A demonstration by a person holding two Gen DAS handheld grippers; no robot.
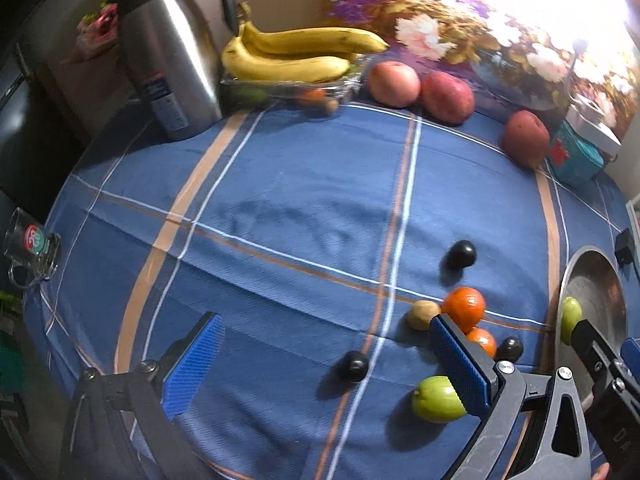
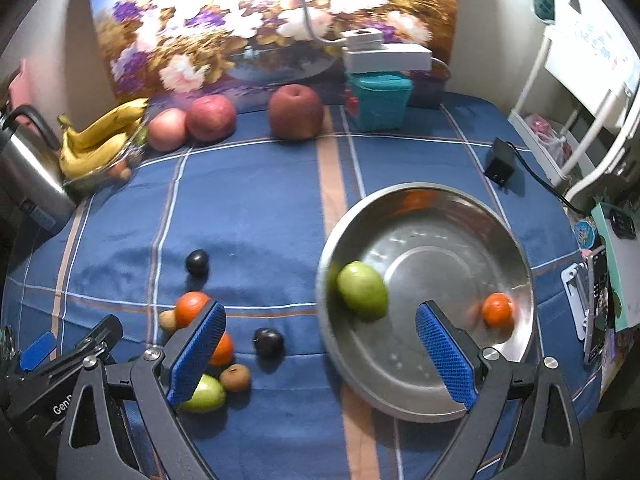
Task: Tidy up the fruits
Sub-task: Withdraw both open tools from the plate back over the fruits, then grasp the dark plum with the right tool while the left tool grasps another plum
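Observation:
A steel bowl (image 2: 448, 216) on the blue plaid cloth holds a green fruit (image 2: 362, 290) and a small orange (image 2: 497, 310). My right gripper (image 2: 320, 354) hangs open over the bowl's near rim, nothing between its fingers. Left of the bowl lie an orange (image 2: 191, 307), a second orange (image 2: 222, 350), two dark plums (image 2: 269, 342) (image 2: 197, 262), a brown kiwi (image 2: 236, 377) and a green fruit (image 2: 206, 394). My left gripper (image 1: 326, 360) is open above the cloth, beside a plum (image 1: 354, 365) and the green fruit (image 1: 436, 399).
Bananas (image 1: 296, 54) rest on a glass dish beside a steel kettle (image 1: 168, 60) at the back left. Three red apples (image 2: 210, 118) (image 2: 295, 112) (image 2: 167, 129) line the back edge. A teal box (image 2: 378, 100), black adapter (image 2: 500, 163) and phone (image 2: 596, 300) sit right.

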